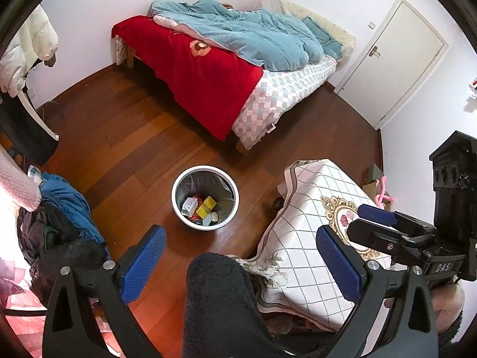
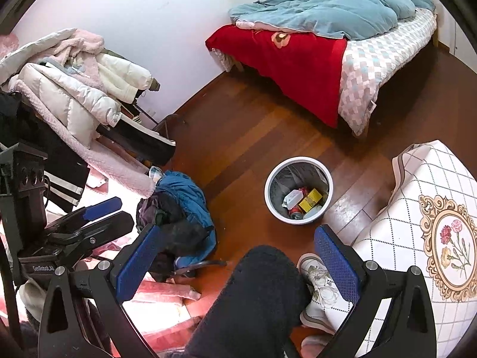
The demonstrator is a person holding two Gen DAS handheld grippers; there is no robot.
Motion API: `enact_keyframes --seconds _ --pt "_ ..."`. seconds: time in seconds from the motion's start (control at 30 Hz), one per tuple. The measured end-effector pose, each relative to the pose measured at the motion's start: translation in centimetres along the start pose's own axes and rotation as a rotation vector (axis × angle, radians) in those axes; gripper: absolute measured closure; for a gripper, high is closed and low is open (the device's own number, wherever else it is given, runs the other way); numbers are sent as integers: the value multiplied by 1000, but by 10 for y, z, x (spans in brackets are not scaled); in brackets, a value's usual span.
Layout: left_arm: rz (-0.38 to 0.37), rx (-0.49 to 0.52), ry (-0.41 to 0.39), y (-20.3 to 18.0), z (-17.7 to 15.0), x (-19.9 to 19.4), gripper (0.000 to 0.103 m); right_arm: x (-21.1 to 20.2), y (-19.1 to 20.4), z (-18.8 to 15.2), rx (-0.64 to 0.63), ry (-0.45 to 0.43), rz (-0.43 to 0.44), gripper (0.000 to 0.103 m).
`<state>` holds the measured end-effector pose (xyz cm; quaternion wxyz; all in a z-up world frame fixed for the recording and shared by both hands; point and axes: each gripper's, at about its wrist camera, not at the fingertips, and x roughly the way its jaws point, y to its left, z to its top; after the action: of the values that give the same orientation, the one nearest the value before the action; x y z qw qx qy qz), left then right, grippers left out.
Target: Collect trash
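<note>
White bin (image 1: 205, 198) at frame centre already loaded with boxes, can; no loose trash seen on floor (image 1: 134, 137). Left claw (image 1: 242, 264), right claw (image 2: 237, 264) spread wide, nothing gripped.

floor (image 1: 143, 137): reddish-brown wood boards. on it: white trash bin (image 1: 205, 197) lined with a grey bag, standing mid-floor, holding a yellow box, a white carton and cans; bed (image 1: 226, 68) against the far wall, with red blanket and blue quilt; heap of blue and dark clothes (image 2: 179, 208) near the left edge; counter (image 1: 322, 226) under a chequered floral cloth.
</note>
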<state>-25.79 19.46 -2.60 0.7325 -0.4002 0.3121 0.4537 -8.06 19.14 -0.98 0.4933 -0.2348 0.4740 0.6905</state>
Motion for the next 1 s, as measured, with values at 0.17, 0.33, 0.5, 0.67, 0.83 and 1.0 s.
enact_keyframes --seconds 0.17,0.33,0.5,0.67,0.83,1.0 --pt "-1 -1 -2 0 -1 0 0 0 1 0 -3 6 1 0" --pt "-5 0 -6 0 -1 -3 0 -1 1 0 -3 5 0 0" --pt "-12 -4 0 -3 -2 -4 0 -1 2 0 -2 5 1 0" --pt "-16 -7 -2 -2 -1 -9 0 -2 4 -1 -6 7 4 0" --pt "-21 -13 2 -2 -2 -10 0 -2 8 -2 -11 9 6 0" --pt "-24 -16 0 -3 -2 -13 0 -2 10 1 -15 7 3 0"
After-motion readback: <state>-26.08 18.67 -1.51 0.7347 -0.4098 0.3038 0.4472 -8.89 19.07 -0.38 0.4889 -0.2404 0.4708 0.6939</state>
